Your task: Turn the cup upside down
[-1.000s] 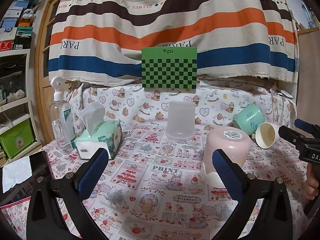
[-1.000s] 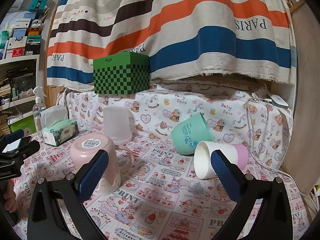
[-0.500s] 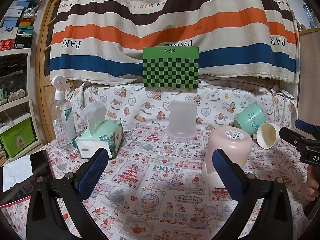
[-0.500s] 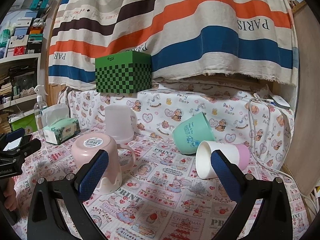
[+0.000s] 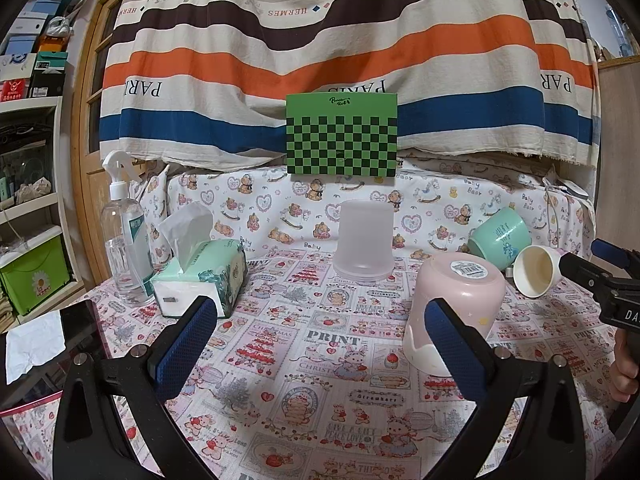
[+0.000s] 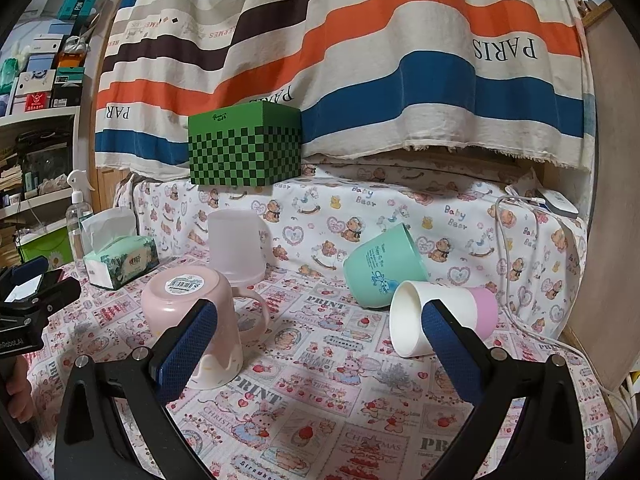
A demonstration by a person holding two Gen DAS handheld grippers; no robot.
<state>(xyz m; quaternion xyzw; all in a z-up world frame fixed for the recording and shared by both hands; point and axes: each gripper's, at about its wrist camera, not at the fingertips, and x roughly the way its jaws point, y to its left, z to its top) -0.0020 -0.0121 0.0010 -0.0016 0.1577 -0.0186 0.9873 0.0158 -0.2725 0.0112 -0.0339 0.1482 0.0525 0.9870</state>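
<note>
A pink mug [image 5: 460,300] [image 6: 188,300] stands upside down on the printed tablecloth, barcode sticker on its base. A frosted clear cup [image 5: 364,240] [image 6: 236,244] stands upside down behind it. A white and pink cup [image 6: 436,320] [image 5: 536,270] lies on its side, mouth toward me. A mint green cup [image 6: 384,264] [image 5: 500,236] lies tilted on its side behind it. My left gripper [image 5: 320,344] is open and empty, left of the pink mug. My right gripper [image 6: 320,344] is open and empty, between the pink mug and the white cup.
A tissue box [image 5: 200,280] and a spray bottle [image 5: 124,236] stand at the left. A green checkered box [image 5: 342,136] sits on the raised ledge at the back. A white cable [image 6: 508,240] hangs at the right. A wooden panel [image 6: 600,240] bounds the right side.
Both views have shifted slightly, as if both grippers drew back a little. No cup has moved.
</note>
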